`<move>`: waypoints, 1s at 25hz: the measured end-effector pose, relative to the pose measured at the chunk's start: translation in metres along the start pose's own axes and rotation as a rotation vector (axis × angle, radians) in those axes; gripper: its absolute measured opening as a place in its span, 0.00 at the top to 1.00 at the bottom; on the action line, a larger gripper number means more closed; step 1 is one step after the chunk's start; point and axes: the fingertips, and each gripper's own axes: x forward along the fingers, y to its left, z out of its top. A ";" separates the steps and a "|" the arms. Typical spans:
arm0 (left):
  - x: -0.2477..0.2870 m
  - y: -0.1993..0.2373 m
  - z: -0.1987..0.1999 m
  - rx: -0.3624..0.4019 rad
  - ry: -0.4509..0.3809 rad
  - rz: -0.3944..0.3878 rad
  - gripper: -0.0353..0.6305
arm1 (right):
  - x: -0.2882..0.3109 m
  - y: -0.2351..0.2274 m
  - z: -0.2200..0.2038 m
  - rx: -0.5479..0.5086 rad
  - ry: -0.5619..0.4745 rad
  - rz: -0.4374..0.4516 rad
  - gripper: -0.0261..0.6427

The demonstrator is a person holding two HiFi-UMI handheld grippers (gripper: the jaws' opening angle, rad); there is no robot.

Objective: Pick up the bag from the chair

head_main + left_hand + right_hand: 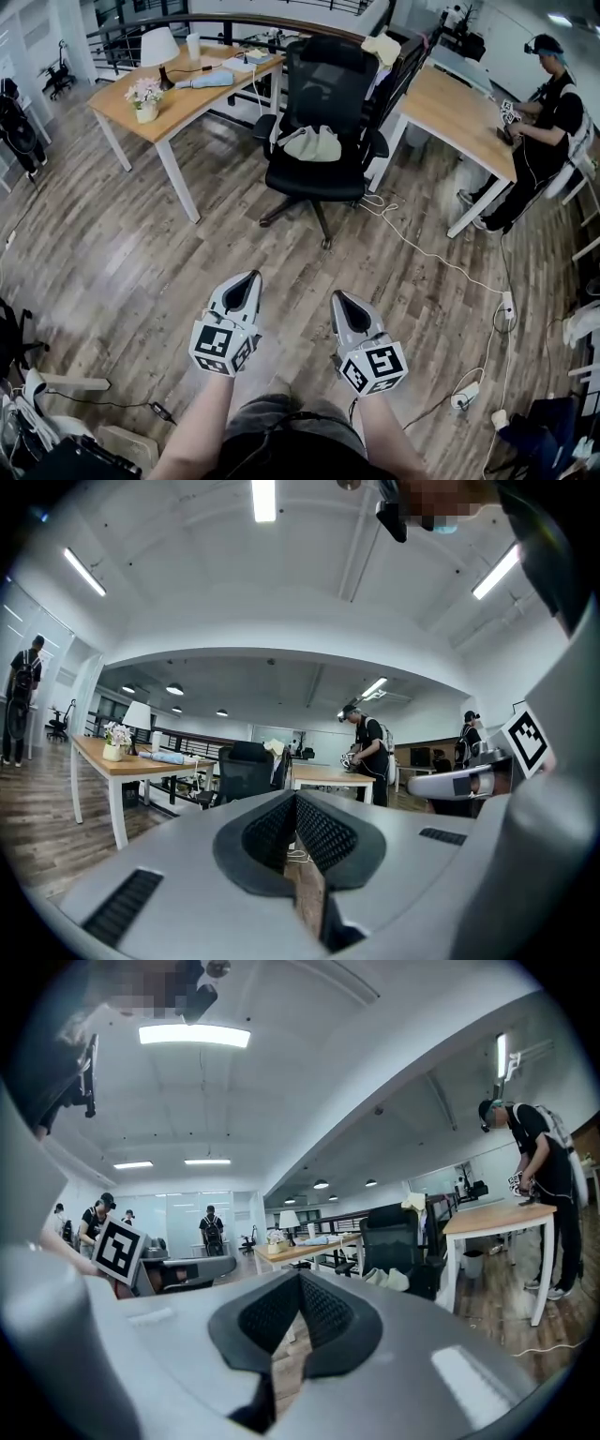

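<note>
Two pairs of tongs, both shut & empty: the left tongs (251, 277) and right tongs (338, 296) are held low in front of the person, tips together, w/ nothing btwn the pads in either gripper view. The bag (314, 143), a soft pale bundle, lies slumped on the seat of the black chair (324, 84), up against the backrest. It is well apart from both tongs, w/ bare wood floor (141, 253) btwn. So the step in hand looks like the approach, the reach not yet begun. To do it well, prob. best to walk up to the seat front rather than a side. Armrests flank the bag, one bench (187, 98) stands near the chair's left & another bench (450, 103) near its right. Mind the white cable (450, 265) trailing over the floor on the right near the chair base. It's an office chair, so it likely rolls if bumped. Open one pair wide before coming down, then pinch a raised fold, or a strap if one shows; no handle can be made out from here. The fabric looks limp, so a shallow bite may slip. Take a good gather of cloth, lift straight up clear of the armrests, and have the other pair ready to support the sag.
</note>
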 end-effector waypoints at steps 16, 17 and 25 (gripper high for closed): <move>0.087 0.044 0.002 -0.013 0.013 -0.010 0.95 | 0.087 -0.066 0.002 0.009 0.033 -0.024 0.95; 0.095 0.047 0.003 -0.016 0.014 -0.008 0.95 | 0.093 -0.072 0.003 0.003 0.037 -0.025 0.95; 0.170 0.063 0.013 -0.027 0.016 0.000 0.95 | 0.148 -0.124 0.014 0.018 0.059 -0.007 0.95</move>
